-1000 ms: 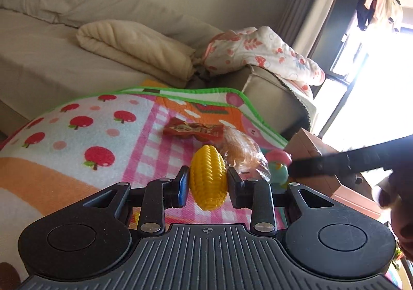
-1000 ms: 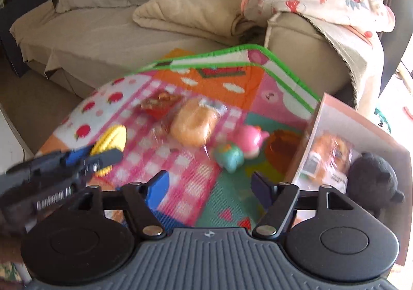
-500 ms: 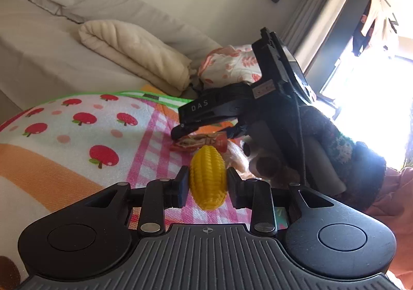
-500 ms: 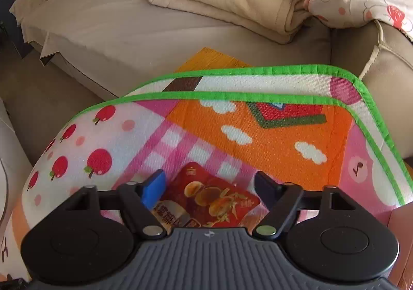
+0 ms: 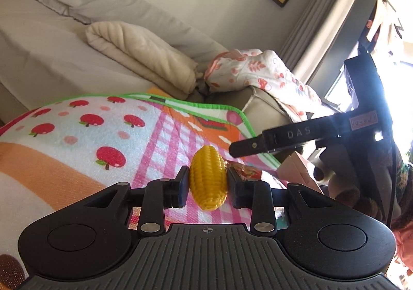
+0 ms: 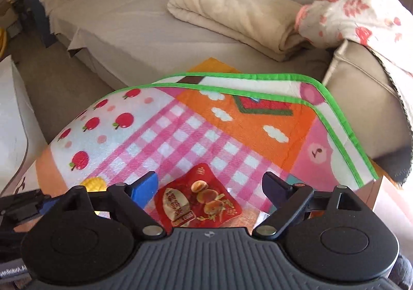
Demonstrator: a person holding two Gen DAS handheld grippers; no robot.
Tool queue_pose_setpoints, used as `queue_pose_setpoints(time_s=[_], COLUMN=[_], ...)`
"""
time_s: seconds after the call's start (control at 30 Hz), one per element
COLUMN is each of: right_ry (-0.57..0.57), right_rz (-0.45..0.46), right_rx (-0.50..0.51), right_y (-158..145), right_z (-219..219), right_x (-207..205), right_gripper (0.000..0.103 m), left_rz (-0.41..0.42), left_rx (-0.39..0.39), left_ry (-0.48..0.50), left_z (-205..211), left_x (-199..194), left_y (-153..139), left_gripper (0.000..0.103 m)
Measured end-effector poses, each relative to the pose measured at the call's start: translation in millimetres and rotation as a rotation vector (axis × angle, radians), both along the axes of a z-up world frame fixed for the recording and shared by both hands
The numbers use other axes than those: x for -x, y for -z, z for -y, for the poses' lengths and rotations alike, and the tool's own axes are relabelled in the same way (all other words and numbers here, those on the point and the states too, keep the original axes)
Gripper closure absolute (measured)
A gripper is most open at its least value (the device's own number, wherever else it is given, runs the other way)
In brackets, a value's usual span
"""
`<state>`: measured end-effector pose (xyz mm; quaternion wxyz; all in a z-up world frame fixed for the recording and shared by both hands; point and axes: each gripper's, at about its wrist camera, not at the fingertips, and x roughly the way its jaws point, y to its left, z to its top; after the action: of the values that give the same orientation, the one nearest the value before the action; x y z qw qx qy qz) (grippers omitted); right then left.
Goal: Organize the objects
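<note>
**Corn clamped on my left, snack packet framed on my right**

My left gripper (image 5: 208,182) has its two fingers pressed against the sides of a yellow toy corn cob (image 5: 208,181), which stands upright between them, raised over the play mat (image 5: 77,140). The cob's top rises above the fingertips and its lower end hangs below them.

My right gripper (image 6: 209,184) has its jaws spread wide apart, holding nothing. Between them, down on the play mat's pink checked patch (image 6: 180,140), lies a red snack packet (image 6: 198,199) printed with round pastries. It sits nearer the blue-padded finger (image 6: 144,186) than the black one (image 6: 276,184), and I cannot tell whether either finger touches it. From the left wrist view, one corner of that packet (image 5: 245,170) shows just past the corn, on the mat, with the right gripper's black body marked "DAS" (image 5: 296,135) hovering above it.

From the right wrist view, the corn (image 6: 94,184) peeks out at the mat's near left side, held by the left gripper's dark fingers (image 6: 38,199).

Beyond the mat's green-trimmed far edge stands a beige sofa (image 6: 155,26) carrying a folded cream blanket (image 6: 232,13) and a floral cloth (image 6: 361,16).
</note>
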<state>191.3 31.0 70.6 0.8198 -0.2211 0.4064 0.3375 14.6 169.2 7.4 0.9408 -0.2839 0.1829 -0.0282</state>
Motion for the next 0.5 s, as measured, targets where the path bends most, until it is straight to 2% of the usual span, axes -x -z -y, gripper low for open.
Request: queue_pose_setpoints(time_s=[0.13,0.2,0.27,0.4,0.43,0.5], right_ry=[-0.052,-0.043,-0.019,0.011,0.019,0.038], right_rz=[0.053,0.026,-0.036,-0.019,-0.019,-0.026], right_rx=[0.1,0.123,0.084,0.065,0.054,0.015], right_y=[19.9,30.4,32.4,18.1,12.5,0.9], right_z=[-16.5,-19.0,-15.9,-6.5,-0.7,15.5], right_x=[5.7,-0.5,-4.8,12.9,19.8,33.8], right_gripper=[0.015,0.015,0.016,0.052,0.068,0.077], left_rz=[0.014,0.009,0.003,0.006,0.005,0.004], left_rx=[0.02,0.033,0.032,0.013,0.012,0.017], left_ry=[-0.068,-0.078,-0.078,-0.068,-0.069,-0.07], left_z=[-7.9,-11.2,-11.7,-8.9,-8.8,-9.3], left_x=[3.3,2.7,2.2,1.8,1.9,2.3], left_y=[-0.7,-0.1,-0.5,-1.8,-1.8,-1.5], left_gripper=[0.069,0.069,0.069,0.069,0.069,0.068])
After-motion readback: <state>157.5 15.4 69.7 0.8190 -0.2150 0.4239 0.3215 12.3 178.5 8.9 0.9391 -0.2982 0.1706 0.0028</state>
